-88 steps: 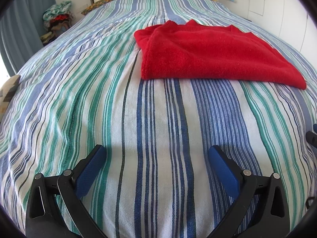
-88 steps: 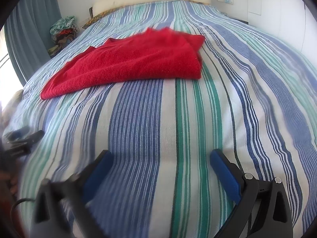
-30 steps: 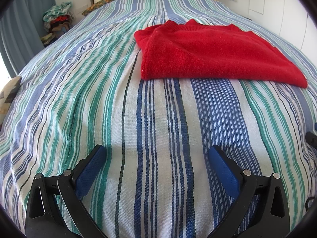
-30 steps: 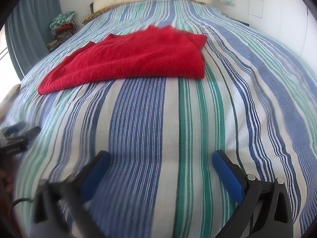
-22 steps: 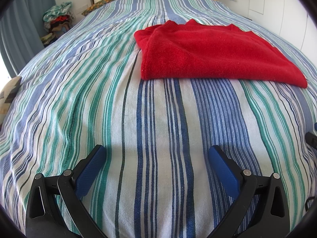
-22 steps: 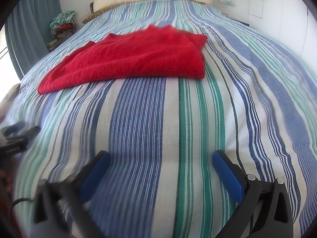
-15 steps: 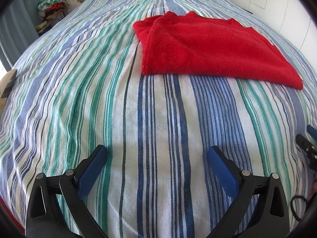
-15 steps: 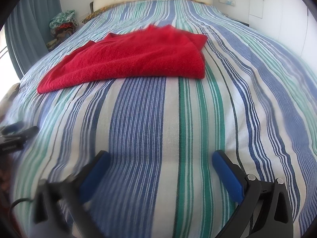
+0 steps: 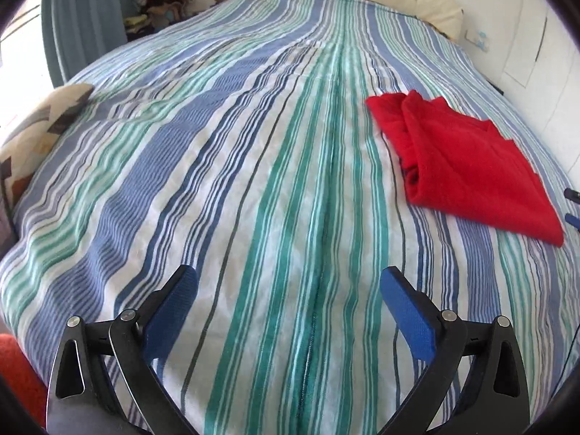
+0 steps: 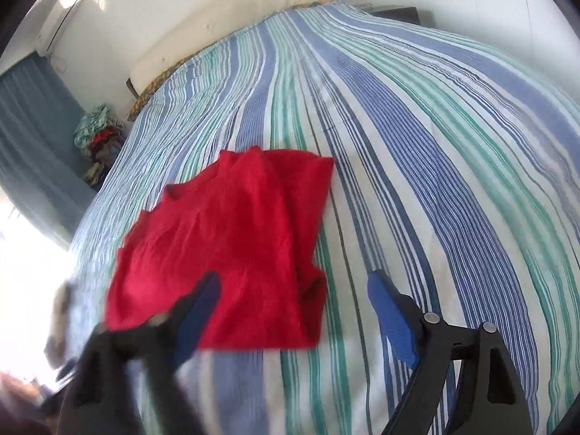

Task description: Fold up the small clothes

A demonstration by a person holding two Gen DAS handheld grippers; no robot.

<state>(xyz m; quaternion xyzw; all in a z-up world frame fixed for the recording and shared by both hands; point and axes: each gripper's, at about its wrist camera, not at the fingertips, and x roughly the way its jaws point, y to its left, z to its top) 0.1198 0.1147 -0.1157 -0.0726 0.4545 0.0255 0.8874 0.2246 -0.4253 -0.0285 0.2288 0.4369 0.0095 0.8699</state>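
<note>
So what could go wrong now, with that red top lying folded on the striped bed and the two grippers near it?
The right gripper, whose jaws have just been closing with nothing between them, might pinch only the top layer of the red top and drag the fold open. It might also catch the striped bedspread underneath. The left gripper is open off to the side, so it could not steady the cloth.

We see open striped bed (image 9: 253,181) all around the folded red sweater (image 10: 232,239); only a patterned cushion (image 9: 40,127) crowds its left edge.
</note>
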